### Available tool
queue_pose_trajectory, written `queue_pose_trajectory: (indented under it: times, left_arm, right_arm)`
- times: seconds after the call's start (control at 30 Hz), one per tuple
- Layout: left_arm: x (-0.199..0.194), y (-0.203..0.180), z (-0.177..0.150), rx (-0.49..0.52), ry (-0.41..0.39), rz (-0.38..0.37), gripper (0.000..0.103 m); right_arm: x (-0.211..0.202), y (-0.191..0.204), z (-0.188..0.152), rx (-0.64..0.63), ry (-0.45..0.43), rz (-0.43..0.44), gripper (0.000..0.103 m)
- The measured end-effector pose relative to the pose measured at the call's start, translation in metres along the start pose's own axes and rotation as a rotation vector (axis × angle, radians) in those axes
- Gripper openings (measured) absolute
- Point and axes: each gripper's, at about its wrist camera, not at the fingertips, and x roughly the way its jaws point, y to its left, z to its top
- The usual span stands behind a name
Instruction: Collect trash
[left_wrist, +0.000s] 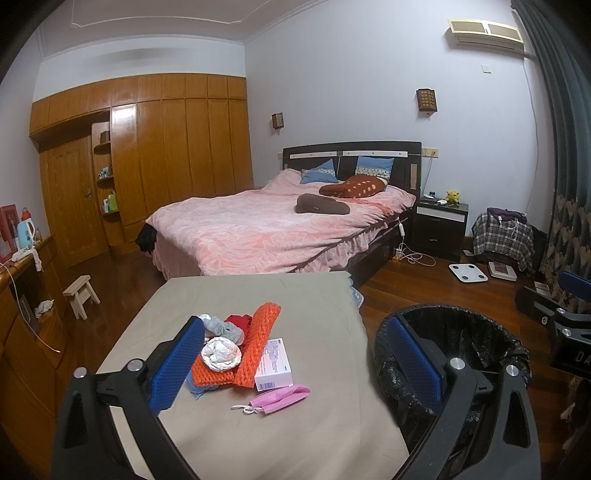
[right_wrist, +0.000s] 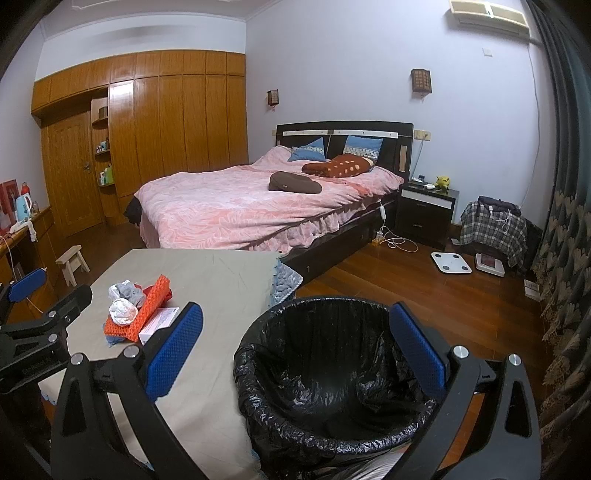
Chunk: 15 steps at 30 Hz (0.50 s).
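A trash pile lies on the beige-covered table (left_wrist: 295, 295): an orange mesh foam sheet (left_wrist: 258, 339), a crumpled white paper ball (left_wrist: 221, 355), a white and pink box (left_wrist: 274, 365), a pink face mask (left_wrist: 282, 397) and grey and red scraps (left_wrist: 231, 326). My left gripper (left_wrist: 295, 363) hovers open just before the pile, with nothing between its fingers. A bin with a black liner (right_wrist: 332, 369) stands right of the table. My right gripper (right_wrist: 295, 350) is open and empty above the bin's near rim. The same pile (right_wrist: 136, 312) sits left in the right wrist view.
A pink-covered bed (left_wrist: 266, 225) stands behind the table, with a dark nightstand (left_wrist: 441, 225) beside it. Two scales (left_wrist: 468, 273) and cables lie on the wood floor. A small wooden stool (left_wrist: 79, 295) is at the left, and curtains (left_wrist: 569, 206) hang at the right.
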Motion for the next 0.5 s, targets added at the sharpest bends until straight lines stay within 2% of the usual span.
queue_pose_trajectory:
  times: [0.5]
  left_arm:
    - [-0.0002,-0.0005,0.0008,-0.001,0.0,-0.001,0.097]
  right_arm:
    - [0.0004,0.0003,-0.0008,0.0,0.001,0.001,0.098]
